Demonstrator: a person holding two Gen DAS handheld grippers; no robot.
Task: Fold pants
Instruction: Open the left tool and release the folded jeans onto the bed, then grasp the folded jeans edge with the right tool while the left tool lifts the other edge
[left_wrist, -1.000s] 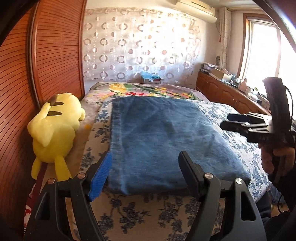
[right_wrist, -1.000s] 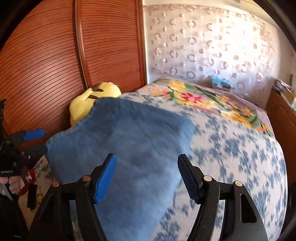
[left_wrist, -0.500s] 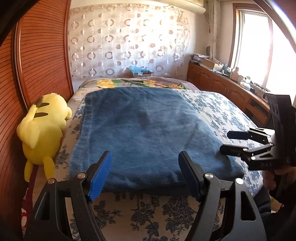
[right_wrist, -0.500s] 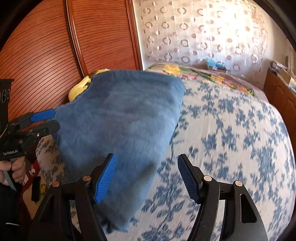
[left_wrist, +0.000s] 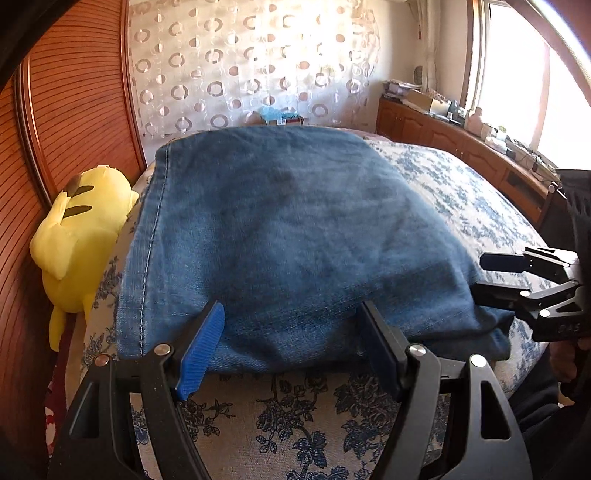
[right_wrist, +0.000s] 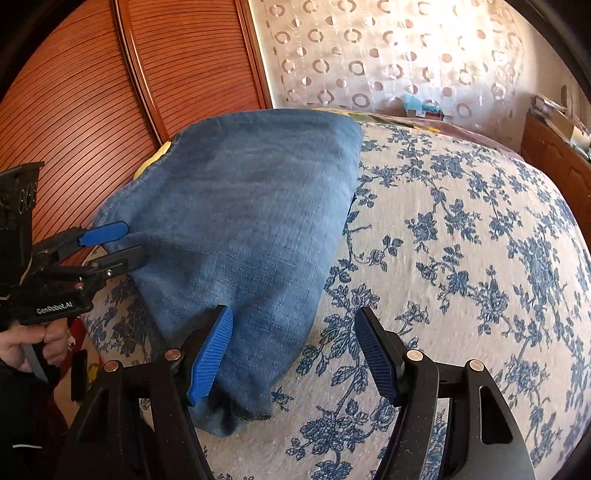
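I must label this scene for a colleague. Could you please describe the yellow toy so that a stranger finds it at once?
Look at the bed with the blue-flowered cover. The toy lies along its left side, between the folded jeans and the wooden wall. It is the only bright yellow, plush thing there, with dark stripes on its back.

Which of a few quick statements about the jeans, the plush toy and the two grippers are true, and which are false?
1. The folded jeans lie on the floral bedspread. True.
2. The left gripper is clamped on the denim. False: its jaws stand open at the near edge.
3. A yellow plush toy lies between the jeans and the wooden wall panel. True.
4. The right gripper has its jaws shut. False: they are open, at the jeans' corner.
5. The jeans are red. False: blue.
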